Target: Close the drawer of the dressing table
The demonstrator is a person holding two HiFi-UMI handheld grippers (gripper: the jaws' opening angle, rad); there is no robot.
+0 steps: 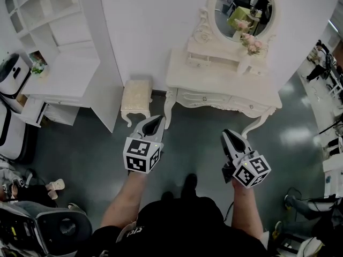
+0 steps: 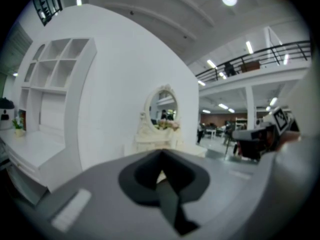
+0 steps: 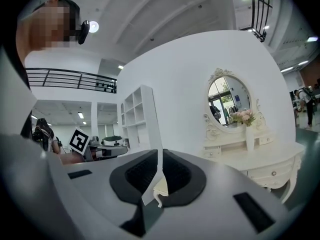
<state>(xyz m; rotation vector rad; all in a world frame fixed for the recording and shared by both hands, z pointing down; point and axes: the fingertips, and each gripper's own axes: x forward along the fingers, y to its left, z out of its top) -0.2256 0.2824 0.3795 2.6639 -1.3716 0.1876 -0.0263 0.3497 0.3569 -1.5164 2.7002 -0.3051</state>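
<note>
Approach step: left gripper [image 1: 155, 122] jaws together, right gripper [image 1: 231, 136] slightly apart and empty, both well short of dressing table [image 1: 214, 79] at 12 o'clock; next move probably called for reaching the drawer [image 1: 203, 97] front.

This is a large indoor test hall staged as a bedroom, not a real home. At 12 o'clock a free-standing white partition wall [image 1: 155, 20] backs a cream dressing table [image 1: 225, 87] with an oval mirror [image 1: 244, 7], and a shelf unit [image 1: 43, 9] stands at 10 o'clock. The railed mezzanine [image 2: 260, 59], the high strip lights [image 2: 249, 47] and the bare grey floor [image 1: 198, 138] mark it as a hall.
</note>
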